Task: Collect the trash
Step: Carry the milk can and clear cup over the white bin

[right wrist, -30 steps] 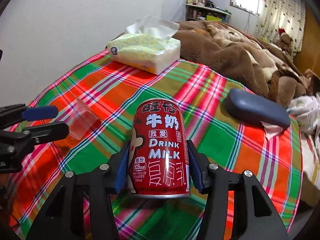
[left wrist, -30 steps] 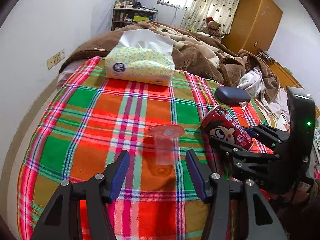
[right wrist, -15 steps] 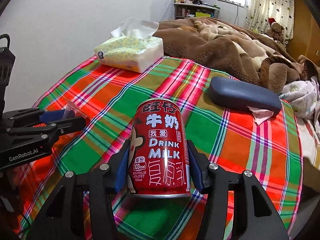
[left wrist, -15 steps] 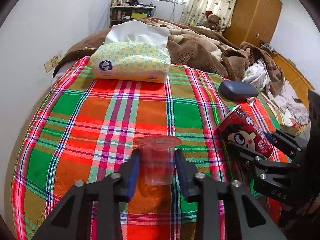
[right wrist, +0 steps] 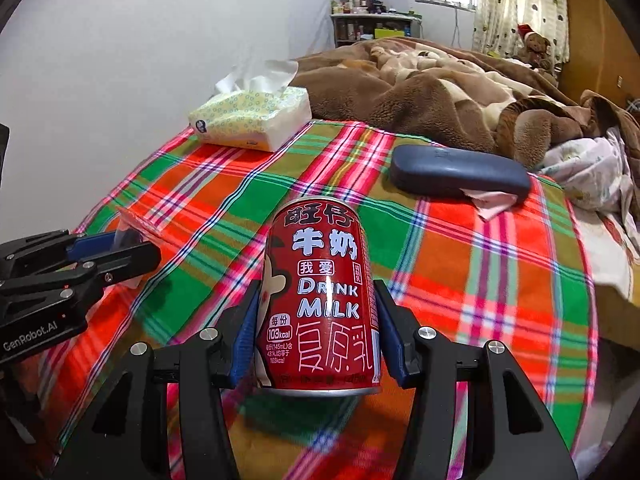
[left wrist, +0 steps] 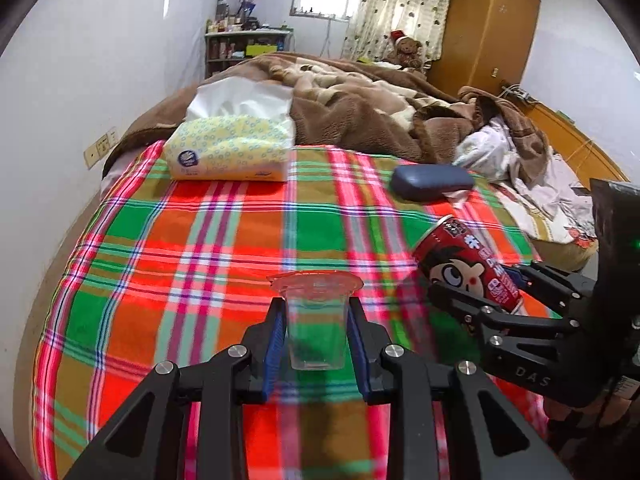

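- The left gripper (left wrist: 316, 330) has its fingers (left wrist: 275, 340) pinching a clear plastic cup (left wrist: 315, 320) by its walls, just above the plaid bed (left wrist: 200, 240). The cup is thin and looks soft; a harder squeeze could buckle it, and it could then slip out or pop free.
- The cup's peeled lid (left wrist: 316, 280) hangs loose at the rim. Any dregs inside could spill onto the bed if the cup tips.
- The right gripper (right wrist: 320, 332) has its fingers (right wrist: 244, 336) clamped on both sides of a red milk can (right wrist: 320, 300), held upright and off the bed. Its smooth round wall gives little bite, so a quick swing or roll could let it twist or slide down.
- The two grippers are close together, the can just right of the cup in the left view. Carrying both at once risks a knock between them.
- No bin shows in either view, so the carry may be long.
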